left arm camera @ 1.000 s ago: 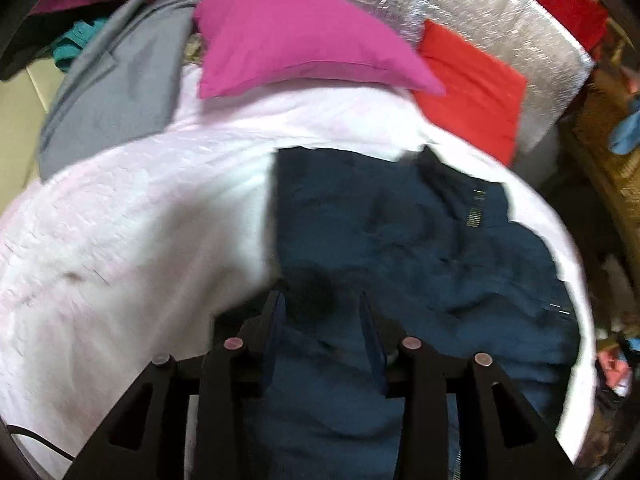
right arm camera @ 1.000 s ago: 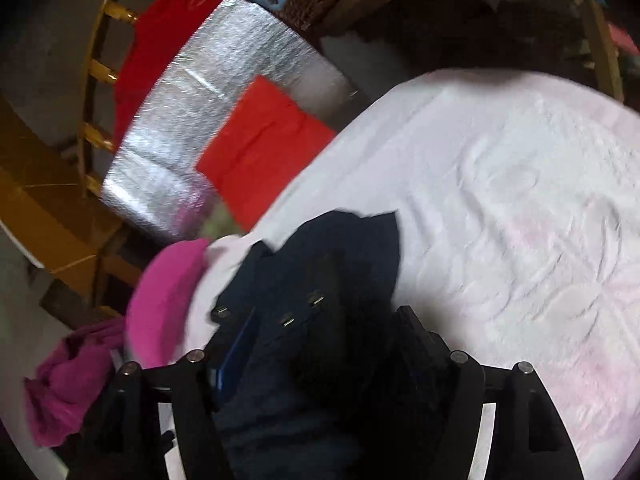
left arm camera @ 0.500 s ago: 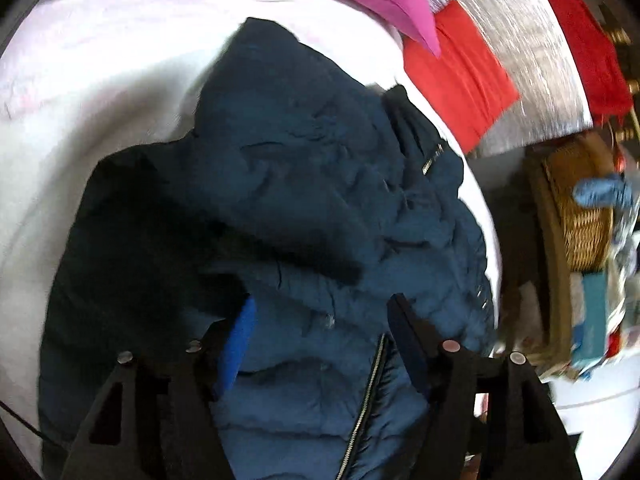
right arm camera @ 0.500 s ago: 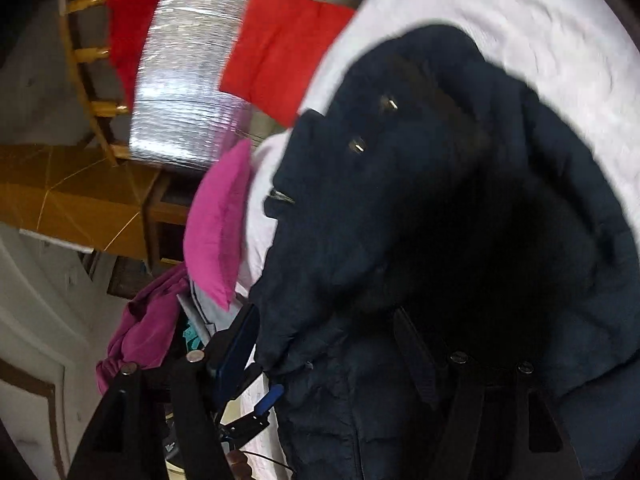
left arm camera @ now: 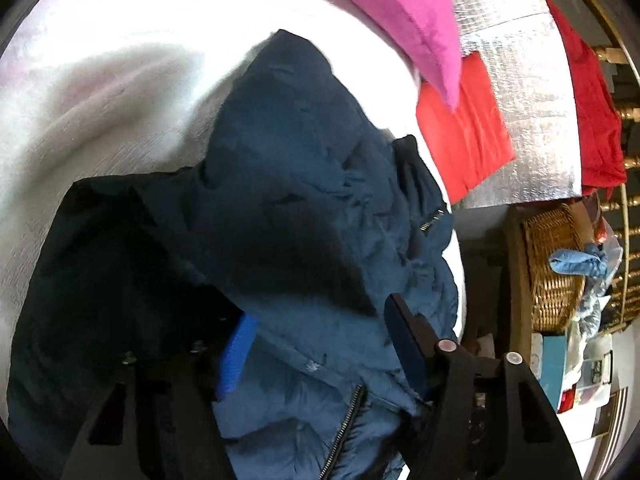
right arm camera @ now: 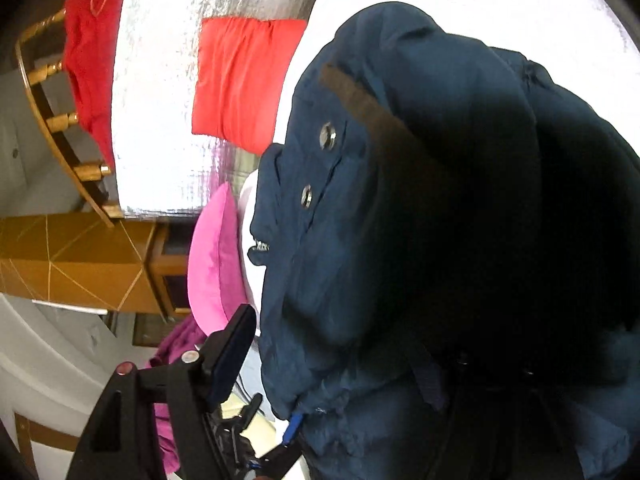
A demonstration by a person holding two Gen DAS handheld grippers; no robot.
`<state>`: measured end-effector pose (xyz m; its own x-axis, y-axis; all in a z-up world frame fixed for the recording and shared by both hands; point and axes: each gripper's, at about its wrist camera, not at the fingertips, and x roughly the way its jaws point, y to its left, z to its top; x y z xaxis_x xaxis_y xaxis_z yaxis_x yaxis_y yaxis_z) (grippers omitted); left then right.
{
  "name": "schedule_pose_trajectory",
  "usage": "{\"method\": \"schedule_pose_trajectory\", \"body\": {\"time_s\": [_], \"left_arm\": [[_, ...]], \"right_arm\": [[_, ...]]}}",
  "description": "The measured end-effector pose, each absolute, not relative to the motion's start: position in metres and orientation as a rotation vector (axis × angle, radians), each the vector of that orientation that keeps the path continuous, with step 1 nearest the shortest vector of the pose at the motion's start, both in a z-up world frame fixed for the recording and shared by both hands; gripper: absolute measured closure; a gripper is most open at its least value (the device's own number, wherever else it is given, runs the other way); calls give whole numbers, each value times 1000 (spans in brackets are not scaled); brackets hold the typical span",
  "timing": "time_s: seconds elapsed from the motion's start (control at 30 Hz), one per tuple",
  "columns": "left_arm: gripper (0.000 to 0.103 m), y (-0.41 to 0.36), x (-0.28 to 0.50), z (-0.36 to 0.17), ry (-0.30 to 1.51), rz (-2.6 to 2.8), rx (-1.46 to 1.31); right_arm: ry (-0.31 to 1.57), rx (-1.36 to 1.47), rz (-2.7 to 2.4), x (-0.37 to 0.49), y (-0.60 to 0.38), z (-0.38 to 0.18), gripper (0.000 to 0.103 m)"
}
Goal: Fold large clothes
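Note:
A dark blue puffer jacket [left arm camera: 304,184] lies bunched on the white bedspread [left arm camera: 120,80], its zipper [left arm camera: 344,424] running down toward me. My left gripper [left arm camera: 320,312] hovers low over it with its jaws closing. Jacket fabric bulges between the blue left pad [left arm camera: 236,356] and the right finger [left arm camera: 408,344], and the pads do not press it. In the right wrist view the jacket [right arm camera: 400,200] fills the frame, two snap buttons [right arm camera: 328,136] showing. My right gripper [right arm camera: 344,328] has its jaws opening. Its left finger [right arm camera: 232,352] stands clear of the cloth; the right finger is hidden under the jacket.
A pink pillow [left arm camera: 392,4] and a red cushion [left arm camera: 464,128] lean on a silver foil panel [left arm camera: 520,80] at the bed's head. A wicker basket [left arm camera: 556,264] sits beyond the bed edge. A wooden chair [right arm camera: 60,128] with red cloth and a wooden cabinet [right arm camera: 72,260] stand nearby.
Both grippers have dropped closer to the jacket and rolled, so it now fills both views. The left jaws stand wider than a second ago and slightly narrower than half a second ago.

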<state>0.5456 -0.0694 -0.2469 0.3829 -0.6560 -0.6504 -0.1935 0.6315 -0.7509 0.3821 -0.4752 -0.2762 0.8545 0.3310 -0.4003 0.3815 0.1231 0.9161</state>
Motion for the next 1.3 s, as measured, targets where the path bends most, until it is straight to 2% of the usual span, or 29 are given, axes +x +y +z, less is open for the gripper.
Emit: {"method": "schedule_pose_trajectory", "body": {"time_s": [0.1, 0.13, 0.17, 0.23, 0.27, 0.37, 0.43, 0.57, 0.6, 0.7, 0.8, 0.83, 0.87, 1.03, 1.3], "left_arm": [[57, -64, 551, -260, 1201, -332, -901], [59, -63, 552, -263, 1205, -332, -910], [62, -61, 553, -263, 1207, -331, -915], [66, -62, 553, -264, 1203, -331, -912], [69, -63, 552, -263, 1199, -331, -908], [76, -63, 548, -256, 1178, -340, -898], [77, -63, 546, -248, 1153, -357, -880], [74, -70, 548, -253, 1200, -349, -808], [70, -72, 550, -259, 1225, -338, -798], [69, -71, 551, -256, 1242, -338, -797], [64, -69, 545, -245, 1250, -314, -746], [63, -71, 544, -244, 1260, -312, -732], [62, -72, 541, -240, 1273, -315, -716], [61, -70, 527, -211, 1252, -357, -651], [57, -61, 514, -168, 1028, -356, -544]], "right_arm": [[574, 1483, -57, 382, -480, -278, 29], [573, 1471, -73, 382, -481, -278, 36], [582, 1449, -97, 383, -482, -278, 49], [597, 1438, -123, 379, -485, -283, 66], [591, 1446, -126, 378, -485, -285, 71], [587, 1386, -140, 377, -484, -276, 77], [567, 1336, -153, 375, -481, -264, 82], [583, 1267, -187, 372, -481, -260, 82], [611, 1287, -199, 374, -481, -267, 82], [638, 1352, -176, 372, -486, -275, 81], [675, 1356, -175, 365, -490, -267, 65], [682, 1354, -168, 362, -491, -263, 53], [698, 1349, -165, 359, -493, -259, 48], [789, 1223, -155, 341, -500, -231, 46], [602, 1094, -118, 315, -498, -188, 49]]}}
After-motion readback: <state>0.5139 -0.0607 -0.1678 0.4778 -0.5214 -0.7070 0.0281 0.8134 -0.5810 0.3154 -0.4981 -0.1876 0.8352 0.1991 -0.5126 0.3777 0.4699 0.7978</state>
